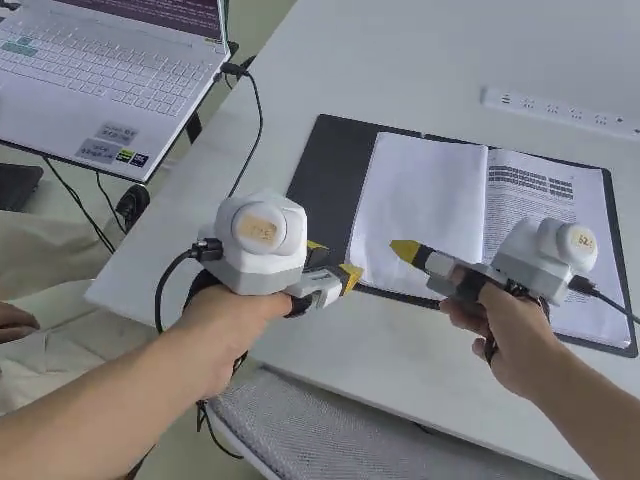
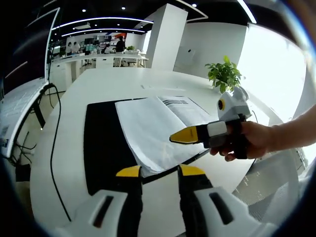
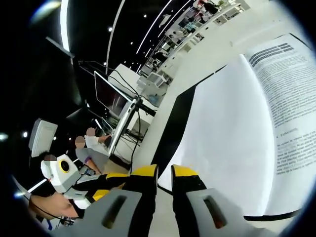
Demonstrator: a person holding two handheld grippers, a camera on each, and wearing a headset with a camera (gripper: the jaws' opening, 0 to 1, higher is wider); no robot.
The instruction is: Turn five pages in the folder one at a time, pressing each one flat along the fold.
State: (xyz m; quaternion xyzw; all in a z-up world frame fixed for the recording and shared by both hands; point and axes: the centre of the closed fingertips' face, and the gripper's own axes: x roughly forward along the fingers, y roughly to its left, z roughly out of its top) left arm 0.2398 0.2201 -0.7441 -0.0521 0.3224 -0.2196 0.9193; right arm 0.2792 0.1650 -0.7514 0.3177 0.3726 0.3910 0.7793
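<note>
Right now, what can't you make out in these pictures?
Printed page: text too small to read, head view.
Folder: near edge partly hidden behind the right gripper and hand, head view.
Laptop: screen cut off by the top edge, head view.

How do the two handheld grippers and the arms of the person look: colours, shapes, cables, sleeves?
The left gripper and the right gripper look alike, with grey-white bodies, black middle parts and pointed yellow jaw tips. A black cable leaves the back of each. The forearms are without sleeves.
</note>
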